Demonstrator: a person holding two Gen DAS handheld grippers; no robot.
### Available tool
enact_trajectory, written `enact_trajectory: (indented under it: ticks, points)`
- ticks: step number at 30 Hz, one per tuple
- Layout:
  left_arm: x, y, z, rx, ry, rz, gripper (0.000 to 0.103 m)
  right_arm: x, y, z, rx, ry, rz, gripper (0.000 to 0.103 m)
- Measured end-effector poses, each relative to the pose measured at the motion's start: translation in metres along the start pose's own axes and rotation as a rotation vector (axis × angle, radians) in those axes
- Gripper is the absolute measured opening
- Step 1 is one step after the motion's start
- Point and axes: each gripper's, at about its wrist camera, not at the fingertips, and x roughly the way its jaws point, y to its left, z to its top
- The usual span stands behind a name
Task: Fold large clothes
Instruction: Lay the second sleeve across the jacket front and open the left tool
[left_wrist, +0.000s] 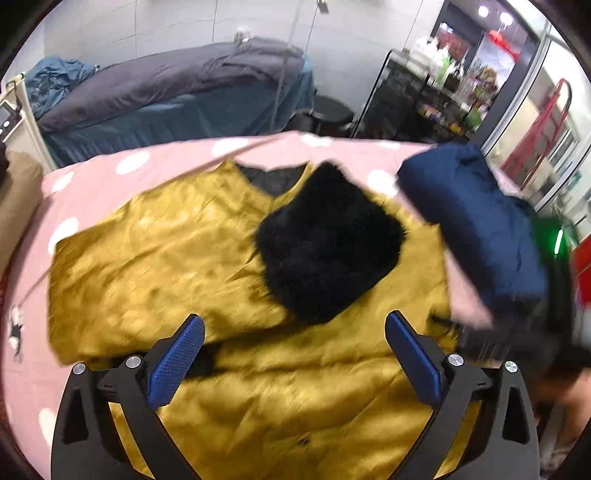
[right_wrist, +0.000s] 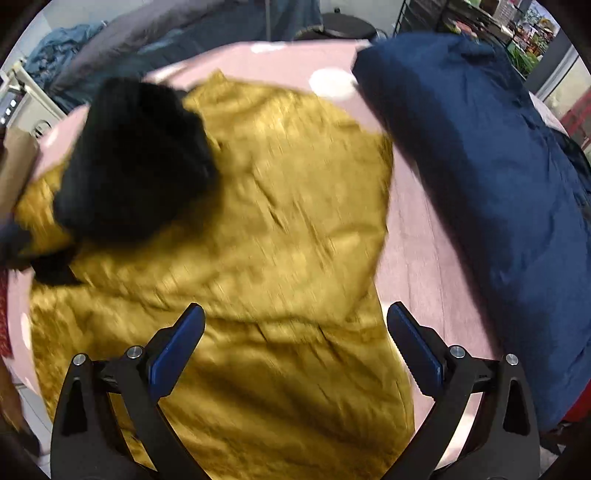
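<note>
Lying spread over the middle of a pink, white-dotted bedspread (left_wrist: 92, 181), a mustard-yellow coat (left_wrist: 155, 266) fills most of the room between the bed's edges, its hem toward the near edge and its collar toward the far one. A black furry hood (left_wrist: 328, 243) rests folded down onto the coat's upper part. Bare pink cloth shows as a strip along the coat's right side and a band beyond the collar. A folded navy garment (right_wrist: 480, 177) sits at the far right corner, just beside the coat's right edge, narrowing that strip. The left gripper (left_wrist: 294, 328) hovers over the coat's lower middle, jaws released wide with nothing clamped; the right gripper (right_wrist: 295, 319) hangs over the coat's right hem, jaws likewise spread and empty. Beyond the far edge stands another bed under a grey duvet (left_wrist: 177, 74), with cluttered shelves (left_wrist: 443, 92) to its right.
</note>
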Motion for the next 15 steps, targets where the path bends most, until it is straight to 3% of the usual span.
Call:
enact_trajectory:
  ticks: [7,10,12,15]
  points:
    - [-0.011,0.045,-0.034,-0.093,0.047,0.089,0.096,-0.016,0.032,0.042,-0.043,-0.087,0.131,0.097]
    - [-0.015,0.053,-0.044,-0.087,0.065,0.131,0.096,-0.014,0.053,0.052,-0.096,-0.104,0.143,0.097]
    - [-0.016,0.057,-0.048,-0.084,0.076,0.154,0.096,-0.014,0.069,0.058,-0.138,-0.128,0.139,0.09]
    - [-0.019,0.058,-0.05,-0.086,0.073,0.169,0.096,-0.01,0.087,0.062,-0.187,-0.116,0.142,0.072]
